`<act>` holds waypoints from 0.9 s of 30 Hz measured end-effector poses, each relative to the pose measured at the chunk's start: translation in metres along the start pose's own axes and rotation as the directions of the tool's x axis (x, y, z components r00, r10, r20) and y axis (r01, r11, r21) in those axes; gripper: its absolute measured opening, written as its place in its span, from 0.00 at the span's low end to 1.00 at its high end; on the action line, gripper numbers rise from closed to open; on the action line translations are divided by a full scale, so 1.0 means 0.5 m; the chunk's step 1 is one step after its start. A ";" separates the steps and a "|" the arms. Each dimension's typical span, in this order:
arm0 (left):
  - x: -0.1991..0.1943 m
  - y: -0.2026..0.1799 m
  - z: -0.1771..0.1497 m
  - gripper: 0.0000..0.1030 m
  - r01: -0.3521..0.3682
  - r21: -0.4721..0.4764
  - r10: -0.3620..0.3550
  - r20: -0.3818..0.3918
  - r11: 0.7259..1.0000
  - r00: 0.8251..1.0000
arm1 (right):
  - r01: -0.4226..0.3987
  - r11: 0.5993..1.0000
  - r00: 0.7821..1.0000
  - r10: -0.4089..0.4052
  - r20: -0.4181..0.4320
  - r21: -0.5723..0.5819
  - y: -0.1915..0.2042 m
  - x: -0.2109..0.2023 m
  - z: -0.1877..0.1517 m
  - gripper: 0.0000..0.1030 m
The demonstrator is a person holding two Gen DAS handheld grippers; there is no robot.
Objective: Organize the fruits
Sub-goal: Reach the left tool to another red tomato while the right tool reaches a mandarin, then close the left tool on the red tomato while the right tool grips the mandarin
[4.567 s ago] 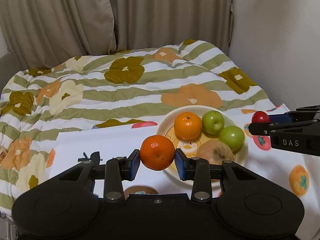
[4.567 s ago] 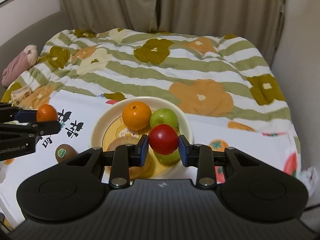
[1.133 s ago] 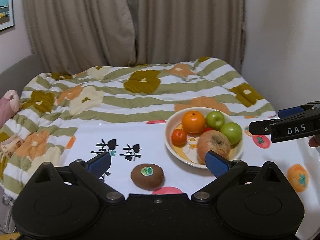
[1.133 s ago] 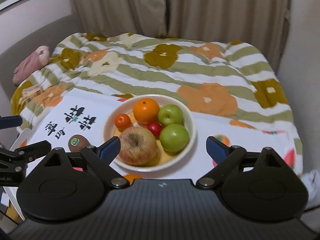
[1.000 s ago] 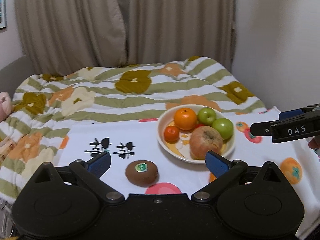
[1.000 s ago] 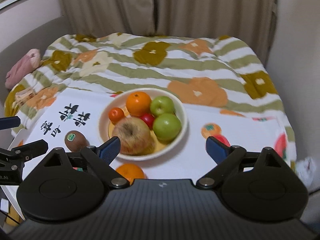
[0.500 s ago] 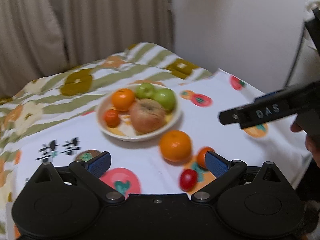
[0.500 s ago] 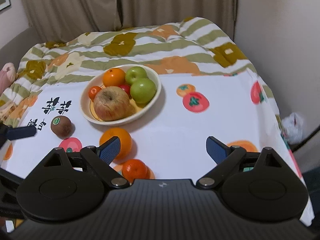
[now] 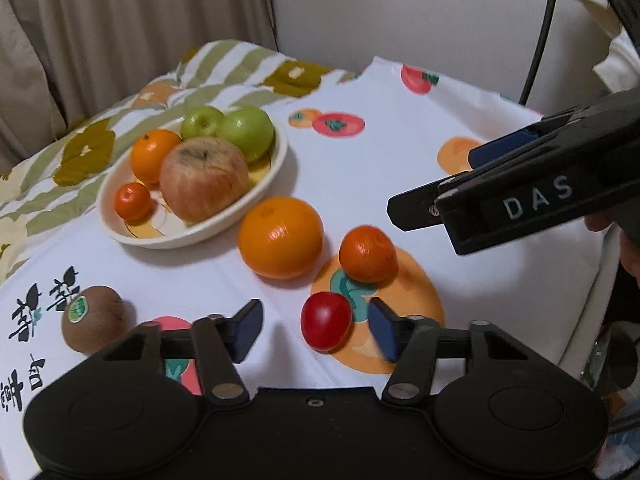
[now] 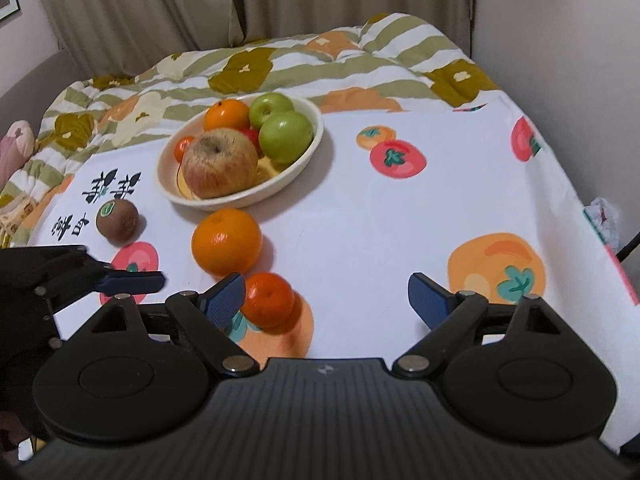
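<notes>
Left view: your left claw [image 9: 316,330] has just been closing, pads either side of the small red fruit [image 9: 326,320] (not pressing). Right view: your right claw [image 10: 326,298] gapes; the tangerine [image 10: 267,300] sits beside its left pad, open cloth [image 10: 380,232] ahead.

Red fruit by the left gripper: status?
Left gripper closing, red fruit between pads, not yet pinched. Right gripper open, empty, beside small orange. Nothing in the way.

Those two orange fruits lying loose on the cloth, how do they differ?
The large orange is clearly bigger and paler than the small mandarin, which is a deeper reddish orange. The large orange lies nearer the bowl; the small mandarin sits on a printed fruit picture. Both rest free, ungripped.
</notes>
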State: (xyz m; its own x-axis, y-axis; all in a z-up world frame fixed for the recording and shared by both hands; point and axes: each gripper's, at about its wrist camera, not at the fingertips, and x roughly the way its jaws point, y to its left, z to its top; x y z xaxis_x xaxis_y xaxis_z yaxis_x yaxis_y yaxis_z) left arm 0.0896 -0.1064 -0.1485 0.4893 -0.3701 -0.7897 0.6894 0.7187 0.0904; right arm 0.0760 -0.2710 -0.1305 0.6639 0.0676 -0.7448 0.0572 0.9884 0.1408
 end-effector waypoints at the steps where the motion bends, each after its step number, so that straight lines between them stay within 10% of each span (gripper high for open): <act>1: 0.007 0.000 0.001 0.56 -0.001 0.005 0.001 -0.007 1.000 1.000 | -0.006 1.000 1.000 0.006 -0.004 0.000 0.001 0.004 -0.001 0.97; 13: 0.038 -0.002 0.005 0.34 0.033 0.015 -0.032 -0.061 0.999 0.998 | -0.059 0.998 0.996 0.058 -0.061 -0.028 0.013 0.047 -0.006 0.87; 27: 0.033 0.008 0.005 0.33 0.019 -0.023 -0.020 -0.073 1.000 0.997 | -0.116 0.992 0.988 0.110 -0.111 -0.056 0.027 0.075 0.002 0.72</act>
State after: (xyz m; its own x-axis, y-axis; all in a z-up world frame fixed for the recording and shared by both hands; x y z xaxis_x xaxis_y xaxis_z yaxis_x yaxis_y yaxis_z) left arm 0.1016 -0.1113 -0.1594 0.4348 -0.3408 -0.8335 0.6860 0.7250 0.0615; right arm 0.1026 -0.2551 -0.1558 0.5796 0.1902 -0.7924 -0.0623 0.9799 0.1896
